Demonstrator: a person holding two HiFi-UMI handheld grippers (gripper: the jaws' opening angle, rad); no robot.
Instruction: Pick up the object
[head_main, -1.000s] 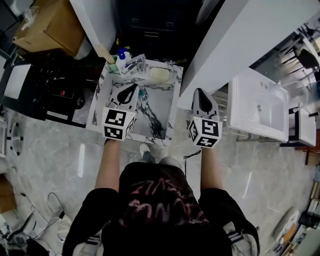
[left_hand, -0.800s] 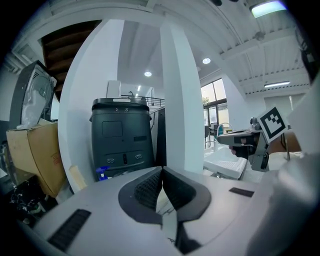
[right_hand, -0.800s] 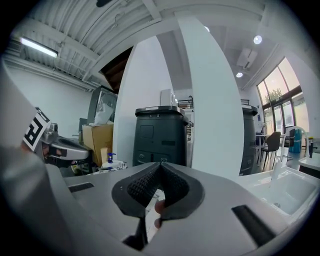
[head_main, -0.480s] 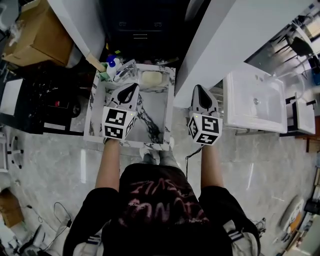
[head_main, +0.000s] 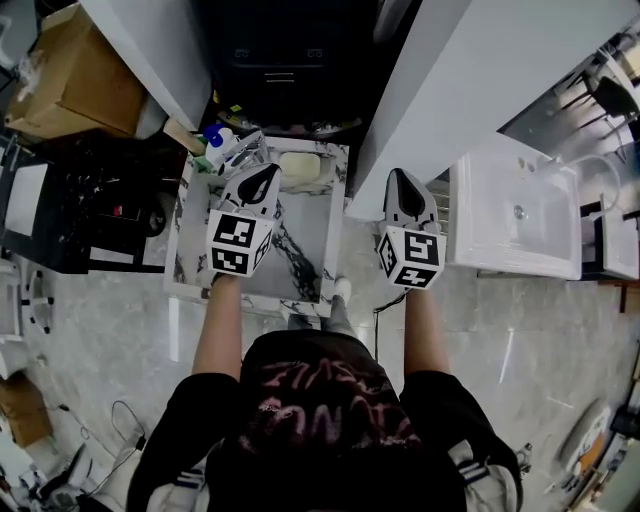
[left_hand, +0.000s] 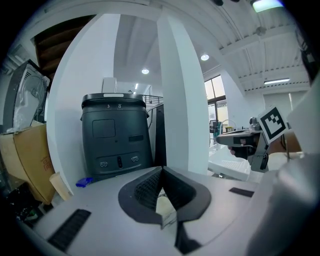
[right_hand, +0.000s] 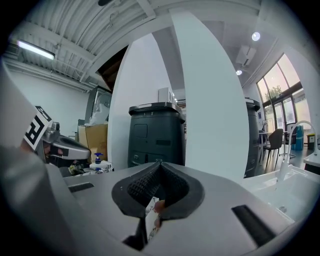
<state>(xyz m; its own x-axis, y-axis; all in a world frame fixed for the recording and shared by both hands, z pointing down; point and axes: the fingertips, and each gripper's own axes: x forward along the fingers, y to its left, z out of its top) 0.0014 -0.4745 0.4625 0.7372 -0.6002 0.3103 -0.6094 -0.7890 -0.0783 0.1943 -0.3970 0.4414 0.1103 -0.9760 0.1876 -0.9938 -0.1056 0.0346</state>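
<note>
Pale block (head_main: 298, 166) ahead of L gripper (head_main: 270, 172), fingers (left_hand: 147, 189) together

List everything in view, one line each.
marble-pattern top: 1, white with black veins, centre, under the left gripper
pump bottle: 1, white with blue pump, back left corner of the marble-pattern top
pale block: 1, cream, back of the marble-pattern top; soap or sponge, cannot tell
cardboard box: 1, brown, far left
bin-like unit: 1, dark grey, behind the marble-pattern top
basin: 1, white, right of the right gripper
left gripper: 1, grey with marker cube, over the marble-pattern top, jaws together, nothing held
right gripper: 1, grey with marker cube, off the top's right edge, jaws together, nothing held
forearms: 2, bare, behind the grippers
</note>
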